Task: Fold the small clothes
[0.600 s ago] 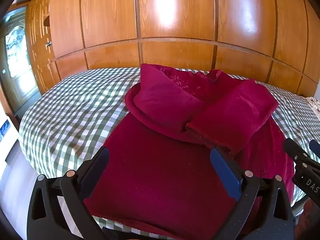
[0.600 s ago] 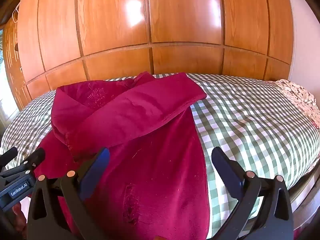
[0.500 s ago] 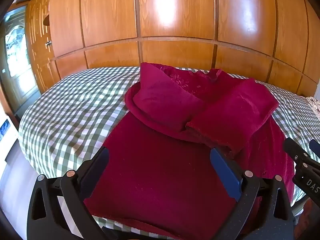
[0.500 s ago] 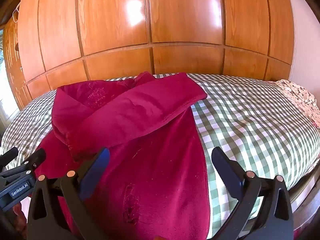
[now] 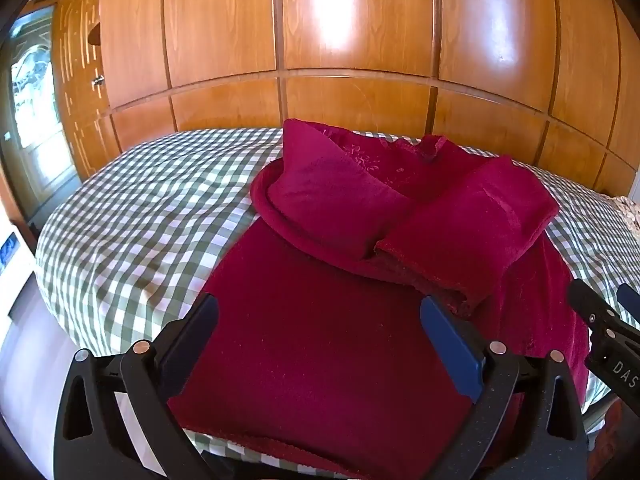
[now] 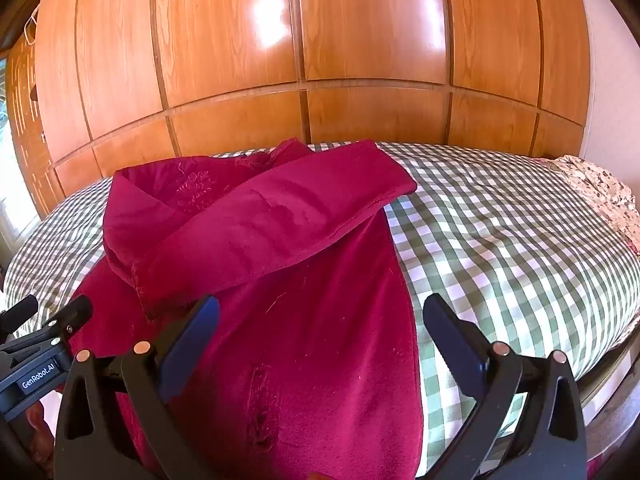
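A crimson fleece garment (image 5: 320,340) lies spread on the green-and-white checked bed (image 5: 132,216), both sleeves folded in across its chest. In the right wrist view the same garment (image 6: 320,320) runs toward me, with one sleeve (image 6: 280,224) crossing it diagonally. My left gripper (image 5: 320,320) hovers open above the garment's lower left part, nothing between its fingers. My right gripper (image 6: 320,320) hangs open over the garment's right edge, one finger (image 6: 452,340) above the checked cover. Each gripper shows at the edge of the other's view.
A wall of glossy wooden wardrobe doors (image 5: 352,40) stands behind the bed. A floral cloth (image 6: 600,188) lies at the bed's far right. A glazed door (image 5: 28,92) is at the left. The bed's near edge (image 6: 600,392) drops away at lower right.
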